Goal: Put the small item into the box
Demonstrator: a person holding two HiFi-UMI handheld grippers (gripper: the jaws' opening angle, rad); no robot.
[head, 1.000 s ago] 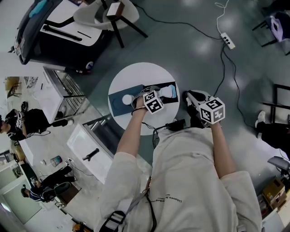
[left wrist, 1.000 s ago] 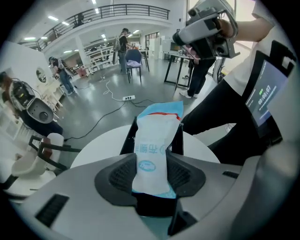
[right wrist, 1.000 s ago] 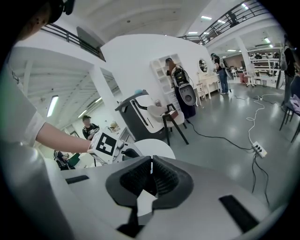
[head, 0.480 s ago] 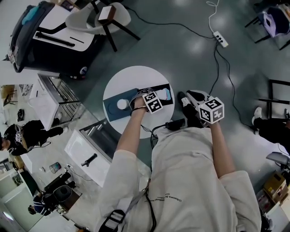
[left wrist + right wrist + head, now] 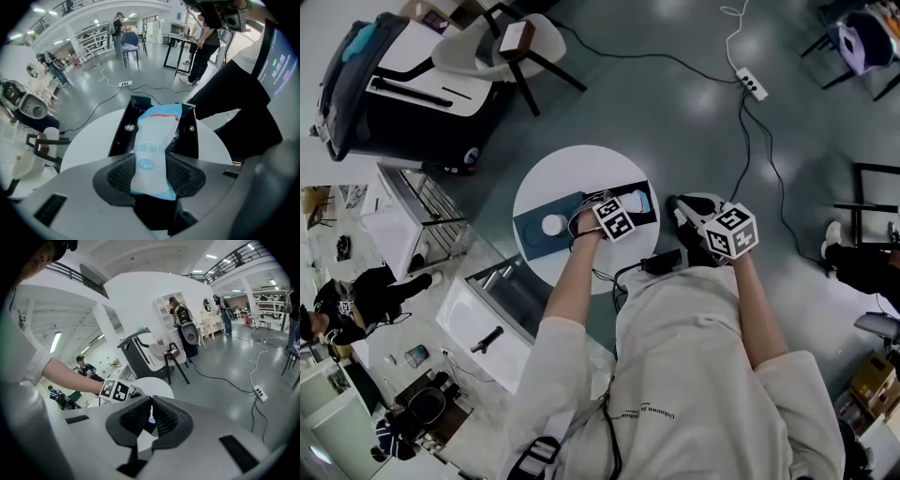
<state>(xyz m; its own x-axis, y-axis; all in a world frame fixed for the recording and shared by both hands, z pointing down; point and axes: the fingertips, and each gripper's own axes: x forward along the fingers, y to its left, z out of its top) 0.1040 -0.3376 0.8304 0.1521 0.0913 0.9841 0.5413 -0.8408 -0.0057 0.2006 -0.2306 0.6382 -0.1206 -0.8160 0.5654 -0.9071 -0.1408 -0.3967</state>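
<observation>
As left fingers (image 5: 120, 175) pinch it, packet (image 5: 153, 149) juts forward.

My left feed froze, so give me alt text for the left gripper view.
The left tongs grip a white and light-blue packet, its far end over an open black box on a round white table.

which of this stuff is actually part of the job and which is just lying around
Part of the job:
- small packet, clamped in the left gripper
- open dark box on the round table

Just lying about:
- right gripper, shut on nothing, beside the table
- power strip on the floor
- white chair
</observation>
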